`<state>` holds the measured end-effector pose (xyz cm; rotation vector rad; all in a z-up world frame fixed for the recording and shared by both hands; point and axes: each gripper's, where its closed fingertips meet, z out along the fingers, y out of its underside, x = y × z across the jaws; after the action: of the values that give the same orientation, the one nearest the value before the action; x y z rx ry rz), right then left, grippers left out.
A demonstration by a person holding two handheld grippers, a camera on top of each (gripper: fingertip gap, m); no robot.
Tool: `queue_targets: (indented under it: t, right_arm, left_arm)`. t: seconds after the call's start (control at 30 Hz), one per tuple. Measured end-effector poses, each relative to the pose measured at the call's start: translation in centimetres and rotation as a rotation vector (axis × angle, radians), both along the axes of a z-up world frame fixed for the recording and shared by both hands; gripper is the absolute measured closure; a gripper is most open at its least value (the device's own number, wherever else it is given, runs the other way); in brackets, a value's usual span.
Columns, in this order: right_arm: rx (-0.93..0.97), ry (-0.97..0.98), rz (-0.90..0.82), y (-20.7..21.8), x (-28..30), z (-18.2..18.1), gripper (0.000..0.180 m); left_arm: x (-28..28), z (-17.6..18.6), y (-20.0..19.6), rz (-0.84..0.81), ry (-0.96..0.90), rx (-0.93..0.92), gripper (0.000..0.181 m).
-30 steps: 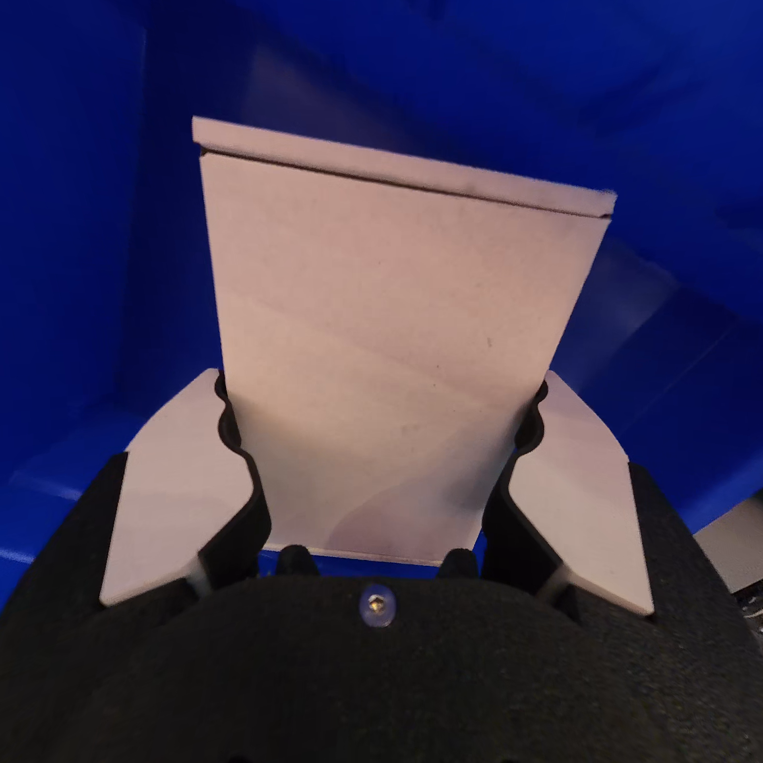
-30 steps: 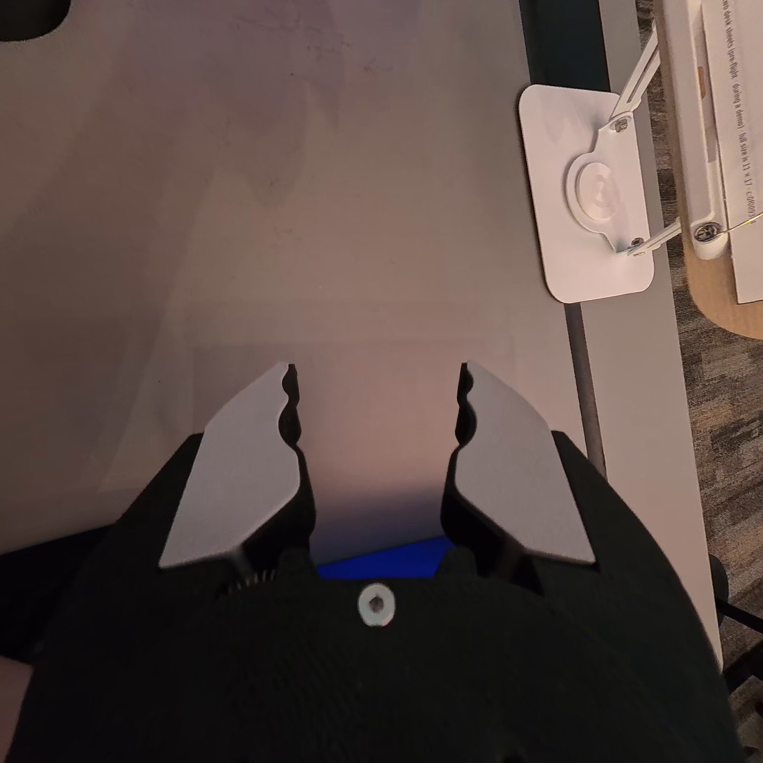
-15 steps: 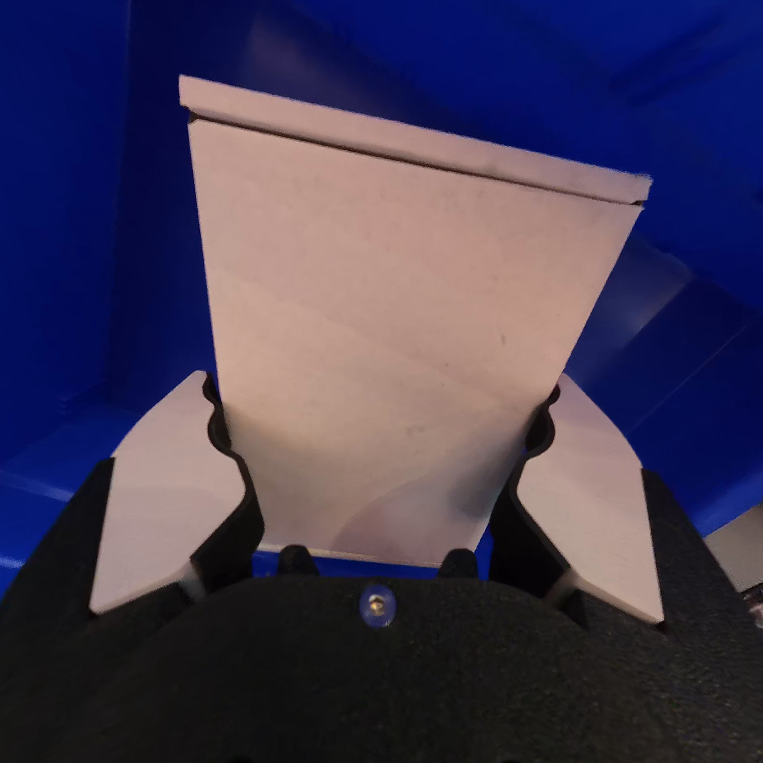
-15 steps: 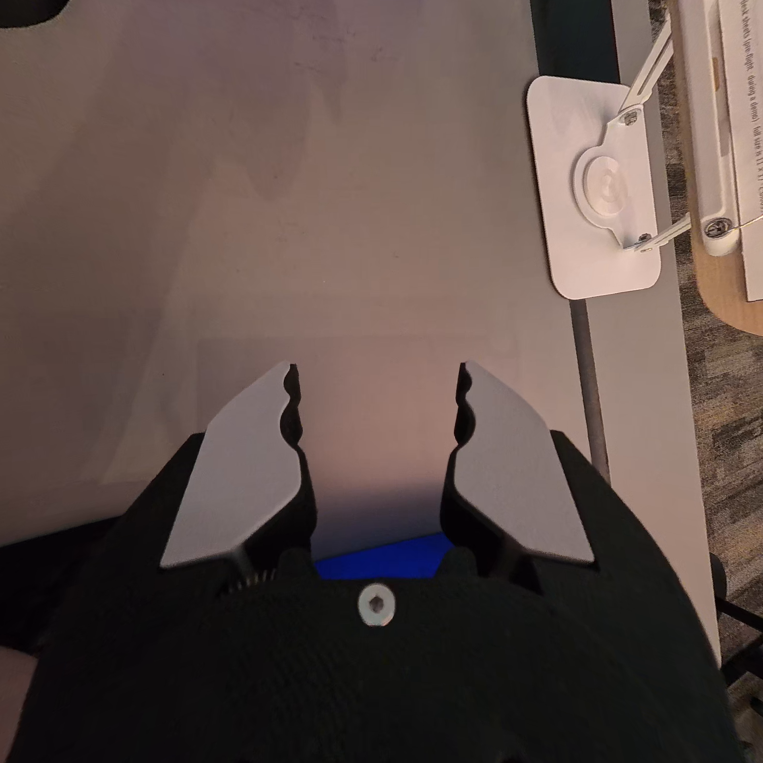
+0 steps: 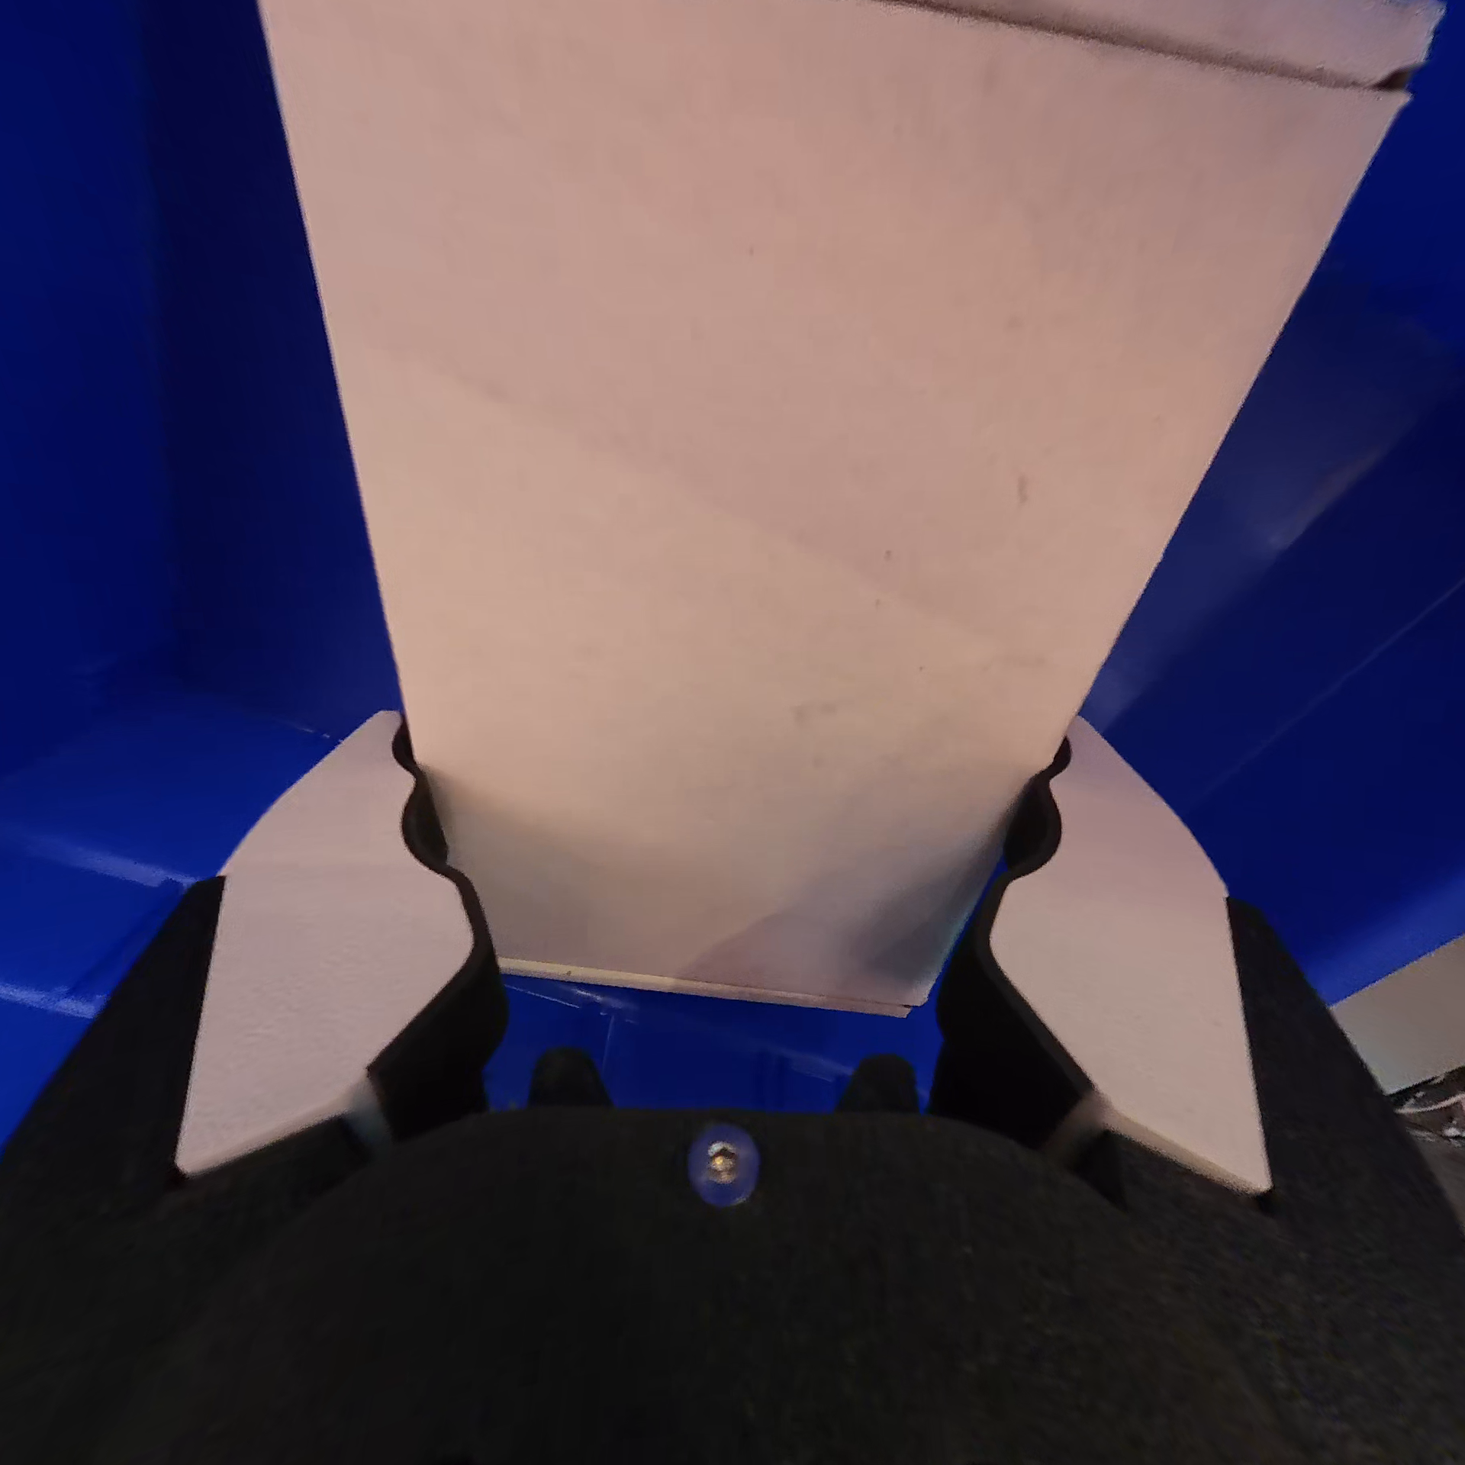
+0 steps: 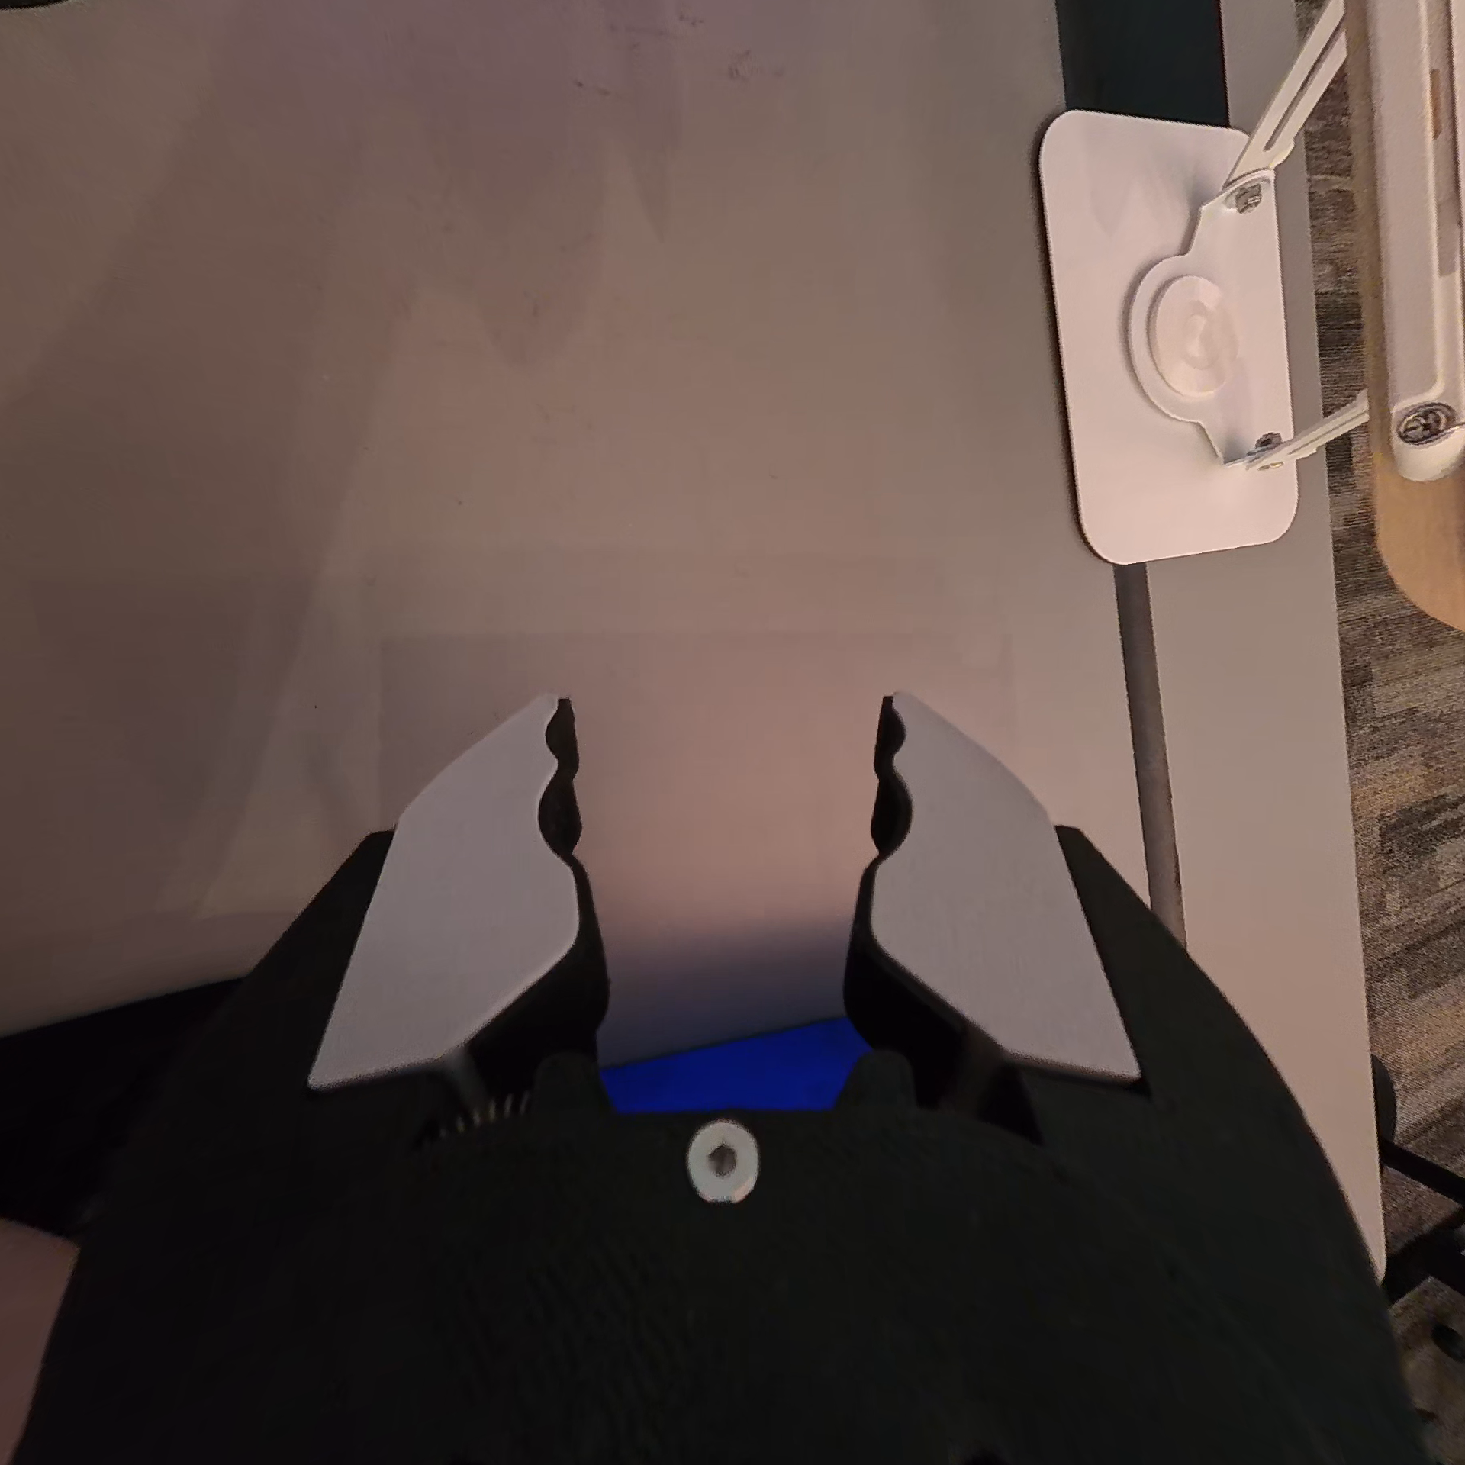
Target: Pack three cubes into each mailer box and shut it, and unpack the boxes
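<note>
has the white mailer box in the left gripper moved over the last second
Yes. The mailer box has shifted upward against the blue bin wall behind it: its top edge now leaves the frame. The left gripper stays clamped on its sides.

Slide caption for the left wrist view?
Left gripper clamps a closed white mailer box inside a blue bin.

Right wrist view: grey tabletop (image 6: 555, 396) fills most of frame, dim warm light, faint soft shadows + scuffs near top. White rectangular stand base (image 6: 1165, 333) w/ round hinge sits at table's right edge; thin white arms run up-right from it to a white device, partly cut off. Right of table: patterned grey carpet (image 6: 1419, 777), tan wooden surface edge (image 6: 1419, 555). Dark chair part at lower right. Left wrist view: blue bin walls (image 5: 158, 396) all around bkgd, sliver of grey surface bottom right.
</note>
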<state>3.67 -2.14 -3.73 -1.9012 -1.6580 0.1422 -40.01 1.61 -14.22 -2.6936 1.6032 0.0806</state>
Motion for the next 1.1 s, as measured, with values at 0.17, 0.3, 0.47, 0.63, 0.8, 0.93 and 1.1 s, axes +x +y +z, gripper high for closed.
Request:
queue_targets:
  t: [0.17, 0.3, 0.47, 0.63, 0.8, 0.93, 1.1]
  right_arm:
    - [-0.005, -0.003, -0.003, 0.1, 0.1, -0.1, 0.106]
    - [-0.01, -0.007, -0.001, 0.0, 0.1, -0.2, 0.106]
    - [-0.012, -0.006, 0.003, -0.1, 0.1, -0.2, 0.106]
    - [-0.014, -0.009, 0.003, -0.1, 0.3, -0.2, 0.106]
    - [-0.008, -0.007, 0.004, -0.3, 0.3, 0.0, 0.106]
    - [0.002, 0.003, 0.005, -0.4, 0.4, 0.4, 0.106]
    - [0.022, 0.032, 0.008, -0.7, 0.6, 1.4, 0.106]
  left_arm:
    - [0.0, 0.7, 0.7, -0.009, 0.012, 0.054, 0.047]
    - [0.2, 1.4, 0.9, -0.015, 0.013, 0.066, 0.047]
    - [-0.3, 1.8, 0.9, -0.019, 0.064, 0.063, 0.048]
    - [-0.6, 3.3, 1.1, -0.026, 0.094, 0.088, 0.048]
    - [-1.0, 5.8, 1.2, -0.028, 0.129, 0.115, 0.048]
    - [-1.1, 8.6, 1.1, -0.029, 0.163, 0.144, 0.049]
    - [0.1, 12.3, 0.9, -0.034, 0.156, 0.205, 0.049]
